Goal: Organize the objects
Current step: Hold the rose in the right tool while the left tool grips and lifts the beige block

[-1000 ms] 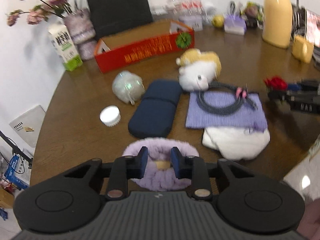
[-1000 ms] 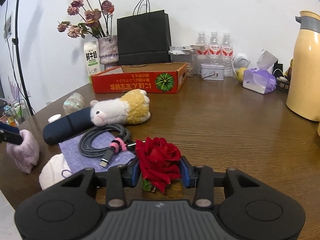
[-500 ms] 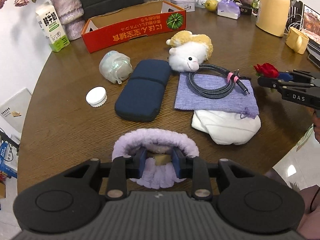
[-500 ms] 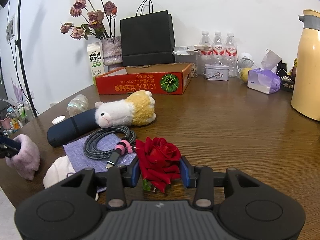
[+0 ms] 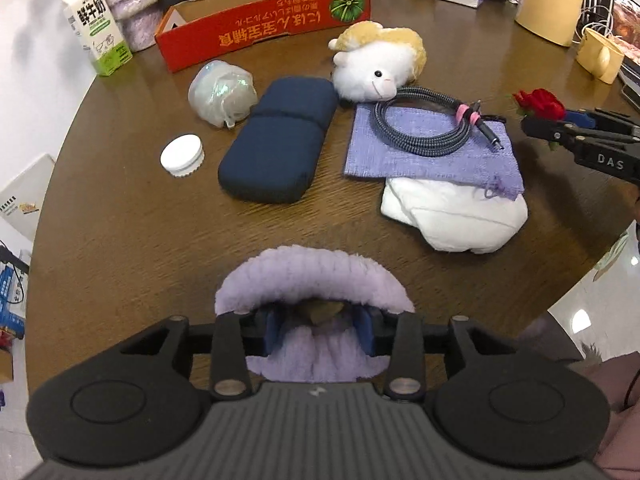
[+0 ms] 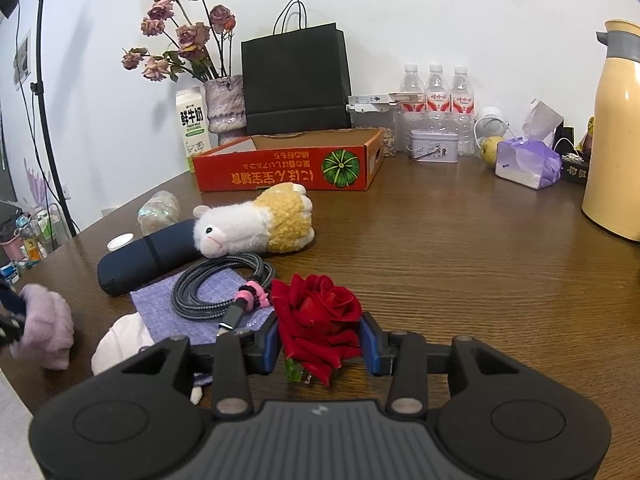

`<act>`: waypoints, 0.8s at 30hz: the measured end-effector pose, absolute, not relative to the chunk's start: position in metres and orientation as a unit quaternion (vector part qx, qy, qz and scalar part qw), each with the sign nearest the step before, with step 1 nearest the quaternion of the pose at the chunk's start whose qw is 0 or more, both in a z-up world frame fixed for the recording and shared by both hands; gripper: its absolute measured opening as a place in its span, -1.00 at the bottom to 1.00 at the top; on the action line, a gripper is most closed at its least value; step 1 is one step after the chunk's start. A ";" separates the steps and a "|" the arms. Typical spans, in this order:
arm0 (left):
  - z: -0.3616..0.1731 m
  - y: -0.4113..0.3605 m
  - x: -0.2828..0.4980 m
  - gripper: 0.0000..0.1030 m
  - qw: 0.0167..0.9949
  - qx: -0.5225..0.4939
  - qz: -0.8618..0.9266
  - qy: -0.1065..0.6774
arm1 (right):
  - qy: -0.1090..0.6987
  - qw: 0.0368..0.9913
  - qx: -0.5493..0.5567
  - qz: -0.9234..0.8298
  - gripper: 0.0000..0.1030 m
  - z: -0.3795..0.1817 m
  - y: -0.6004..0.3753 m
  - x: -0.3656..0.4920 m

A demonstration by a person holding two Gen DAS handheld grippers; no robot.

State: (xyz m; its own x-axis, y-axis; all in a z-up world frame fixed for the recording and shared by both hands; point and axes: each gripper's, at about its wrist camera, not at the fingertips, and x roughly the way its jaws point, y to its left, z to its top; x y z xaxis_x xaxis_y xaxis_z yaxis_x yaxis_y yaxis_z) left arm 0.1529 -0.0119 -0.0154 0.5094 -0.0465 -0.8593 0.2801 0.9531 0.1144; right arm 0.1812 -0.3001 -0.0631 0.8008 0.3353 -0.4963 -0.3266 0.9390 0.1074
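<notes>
Fingers of the left gripper [image 5: 319, 330] are straddling the near part of a fluffy lilac headband [image 5: 314, 280], which is lying on the brown round table [image 5: 132, 240] at its near edge; the jaws have just been opening, and whether the pads are still pressing the plush I cannot tell. Across the table, the right gripper [image 6: 320, 342] is pinching a red rose [image 6: 318, 312] just beside a coiled braided cable [image 6: 216, 284] that is resting on a purple cloth [image 5: 432, 156]. A white folded cloth [image 5: 452, 220] is poking out from under the purple one. A navy pouch [image 5: 278, 156], a plush sheep [image 5: 378, 66], a white cap [image 5: 182, 155] and a crumpled clear bag [image 5: 222, 94] are sitting nearer the red cardboard tray [image 5: 264, 36].
</notes>
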 end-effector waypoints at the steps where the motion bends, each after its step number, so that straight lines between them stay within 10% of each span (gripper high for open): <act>1: -0.014 -0.011 0.153 -0.27 0.863 0.114 -0.094 0.484 | 0.263 0.949 0.009 0.174 -0.24 -0.063 -0.300 0.181; 24: 0.015 -0.013 0.138 -0.79 0.893 0.150 -0.069 0.420 | 0.254 0.950 0.012 0.180 -0.24 -0.057 -0.295 0.174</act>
